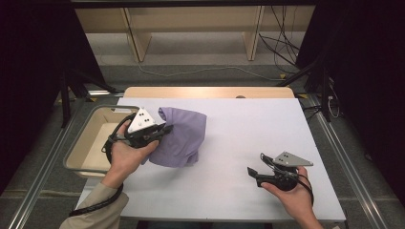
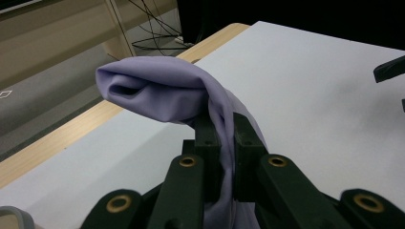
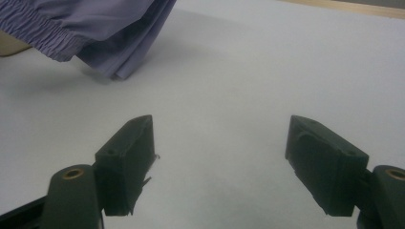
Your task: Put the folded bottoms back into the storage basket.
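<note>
the left gripper (image 1: 160, 130) has its jaws pinched nearly together on a fold of the lilac garment (image 1: 180, 136), and in the left gripper view the cloth (image 2: 162, 93) runs up between the two black pads and flops over to the left in a soft roll. the garment sits at the left part of the white counter (image 1: 248, 143), just beside the beige tray (image 1: 81, 160), partly lifted at the held end with its lower bulk resting on the counter. the right gripper (image 1: 254, 172) hangs low over the near right of the counter, well apart from the cloth, its jaws standing wide with nothing between them; the right gripper view looks across bare counter toward the garment's gathered elastic edge (image 3: 43, 28) at the far left.

the work in hand looks like lifting the garment out to spread or fold it. to do it well, i'd judge the left grip should hold firm on that fold while the right gripper goes over to a free edge, best the elastic hem, and takes a single layer rather than a bunch. pulling the two grips apart gently would open the cloth without dragging it off the counter or into the tray.

as it lies, the garment is bunched, so its axis is loose; roughly it runs from the held end at the far left down to the near right, hem side facing the right gripper.
</note>
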The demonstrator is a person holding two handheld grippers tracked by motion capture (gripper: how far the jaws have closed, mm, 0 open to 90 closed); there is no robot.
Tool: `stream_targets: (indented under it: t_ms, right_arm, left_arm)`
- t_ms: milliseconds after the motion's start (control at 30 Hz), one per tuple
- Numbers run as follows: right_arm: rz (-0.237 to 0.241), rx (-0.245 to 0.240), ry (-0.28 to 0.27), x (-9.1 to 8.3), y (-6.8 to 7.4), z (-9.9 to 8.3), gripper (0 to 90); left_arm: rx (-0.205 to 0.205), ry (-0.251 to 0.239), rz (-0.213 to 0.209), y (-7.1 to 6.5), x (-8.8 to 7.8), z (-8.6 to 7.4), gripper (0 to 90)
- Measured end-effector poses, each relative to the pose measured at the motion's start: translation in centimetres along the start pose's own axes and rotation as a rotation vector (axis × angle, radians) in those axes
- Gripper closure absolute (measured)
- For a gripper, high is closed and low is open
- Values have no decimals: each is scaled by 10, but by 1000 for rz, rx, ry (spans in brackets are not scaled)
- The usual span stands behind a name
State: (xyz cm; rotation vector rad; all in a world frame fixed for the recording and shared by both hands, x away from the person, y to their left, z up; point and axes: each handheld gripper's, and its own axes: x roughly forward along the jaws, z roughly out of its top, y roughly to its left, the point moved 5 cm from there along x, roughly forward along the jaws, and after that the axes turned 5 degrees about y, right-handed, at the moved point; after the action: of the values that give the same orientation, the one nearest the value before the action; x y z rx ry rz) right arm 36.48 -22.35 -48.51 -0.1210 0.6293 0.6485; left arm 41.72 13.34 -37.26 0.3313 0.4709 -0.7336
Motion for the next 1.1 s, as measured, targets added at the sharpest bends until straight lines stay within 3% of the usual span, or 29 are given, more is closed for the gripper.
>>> stream_targets:
  t_ms: [1100]
  right_arm:
    - [9,-3,0,3,1,2,263]
  left_arm:
    - [-8,-8,35,13,-17,-3,834]
